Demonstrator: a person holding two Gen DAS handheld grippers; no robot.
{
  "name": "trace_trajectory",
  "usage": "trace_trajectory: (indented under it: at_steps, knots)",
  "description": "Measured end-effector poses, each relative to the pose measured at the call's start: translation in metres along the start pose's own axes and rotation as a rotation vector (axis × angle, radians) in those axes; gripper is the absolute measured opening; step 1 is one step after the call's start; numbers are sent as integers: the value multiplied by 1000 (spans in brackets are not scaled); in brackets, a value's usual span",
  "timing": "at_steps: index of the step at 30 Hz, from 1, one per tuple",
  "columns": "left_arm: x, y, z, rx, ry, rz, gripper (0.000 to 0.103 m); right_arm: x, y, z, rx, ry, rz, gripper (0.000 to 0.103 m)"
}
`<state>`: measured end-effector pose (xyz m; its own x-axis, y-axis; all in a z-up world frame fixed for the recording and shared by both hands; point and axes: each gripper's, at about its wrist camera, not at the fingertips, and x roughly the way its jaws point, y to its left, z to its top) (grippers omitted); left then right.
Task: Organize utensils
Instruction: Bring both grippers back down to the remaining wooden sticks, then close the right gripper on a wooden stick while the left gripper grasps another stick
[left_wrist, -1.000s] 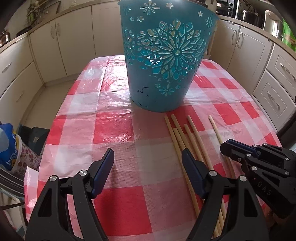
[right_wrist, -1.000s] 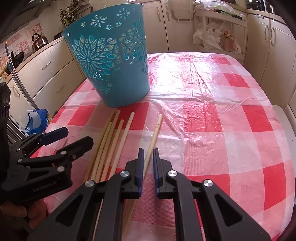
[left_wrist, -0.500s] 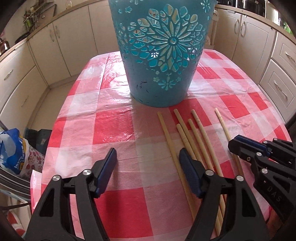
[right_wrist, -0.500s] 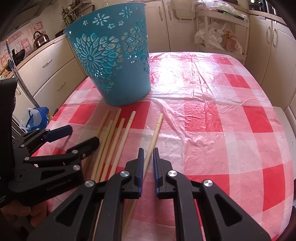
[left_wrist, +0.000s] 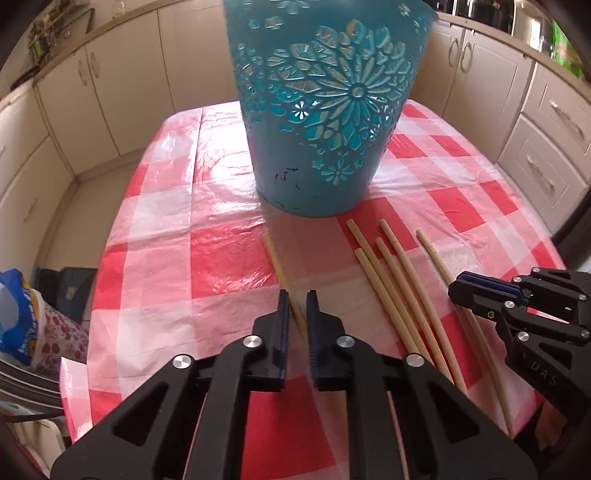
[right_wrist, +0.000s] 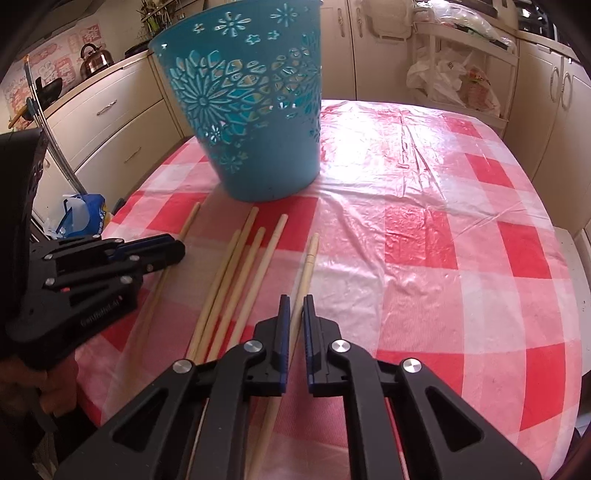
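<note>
A teal cut-out basket (left_wrist: 325, 110) (right_wrist: 251, 118) stands on the checked table. Several long wooden chopsticks lie in front of it. My left gripper (left_wrist: 296, 306) is shut on the leftmost chopstick (left_wrist: 275, 258), which sits apart from the others; it also shows in the right wrist view (right_wrist: 188, 225). My right gripper (right_wrist: 294, 314) is shut on the rightmost chopstick (right_wrist: 308, 266) (left_wrist: 436, 258). A bundle of chopsticks (left_wrist: 391, 280) (right_wrist: 240, 273) lies between the two grippers. The left gripper shows in the right wrist view (right_wrist: 177, 247), the right gripper in the left wrist view (left_wrist: 458, 288).
The red and white checked tablecloth (right_wrist: 443, 221) (left_wrist: 184, 258) covers the table. Cream kitchen cabinets (left_wrist: 110, 92) surround it. A blue bag (left_wrist: 14, 314) lies on the floor to the left. A rack with plastic bags (right_wrist: 450, 74) stands behind the table.
My left gripper has closed from wide open onto the leftmost chopstick, which now lies further left of the bundle. My right gripper stays shut on its chopstick.
</note>
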<state>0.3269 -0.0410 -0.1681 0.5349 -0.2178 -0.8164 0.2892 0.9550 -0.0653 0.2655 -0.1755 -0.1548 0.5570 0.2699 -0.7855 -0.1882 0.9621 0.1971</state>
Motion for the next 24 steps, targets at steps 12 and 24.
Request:
trace_trajectory:
  at_steps: [12, 24]
  knots:
    - [-2, 16, 5, -46, 11, 3, 22, 7, -5, 10, 12, 11, -29, 8]
    - [1, -3, 6, 12, -8, 108, 25, 7, -4, 11, -1, 19, -34, 8]
